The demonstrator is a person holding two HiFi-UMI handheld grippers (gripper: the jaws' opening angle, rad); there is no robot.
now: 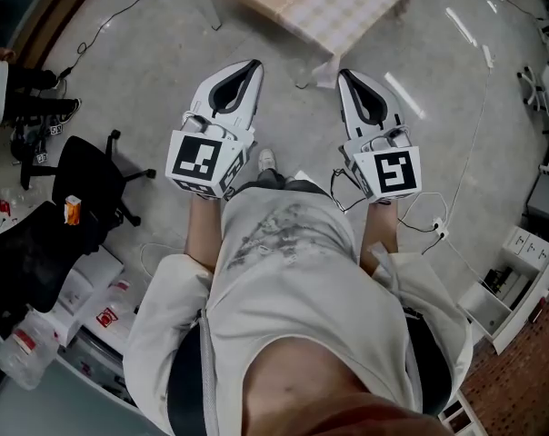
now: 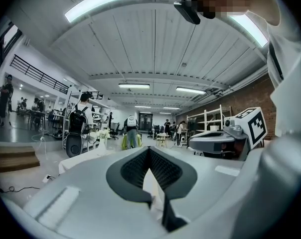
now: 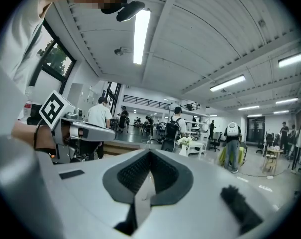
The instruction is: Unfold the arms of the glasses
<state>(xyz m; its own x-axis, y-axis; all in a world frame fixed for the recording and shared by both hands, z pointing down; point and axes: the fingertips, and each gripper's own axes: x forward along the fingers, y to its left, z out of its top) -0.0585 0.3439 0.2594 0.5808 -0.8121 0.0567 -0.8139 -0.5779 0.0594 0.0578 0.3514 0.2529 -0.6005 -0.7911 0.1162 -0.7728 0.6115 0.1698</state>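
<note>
Jaws meet on left gripper (image 1: 254,65) and right gripper (image 1: 344,76).

No text or number can be read anywhere. Red labels on the white boxes (image 1: 97,302) beside the black chair (image 1: 88,175) are too small.

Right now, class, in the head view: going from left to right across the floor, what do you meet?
small orange carton → left tongs → right tongs → white storage unit
</note>
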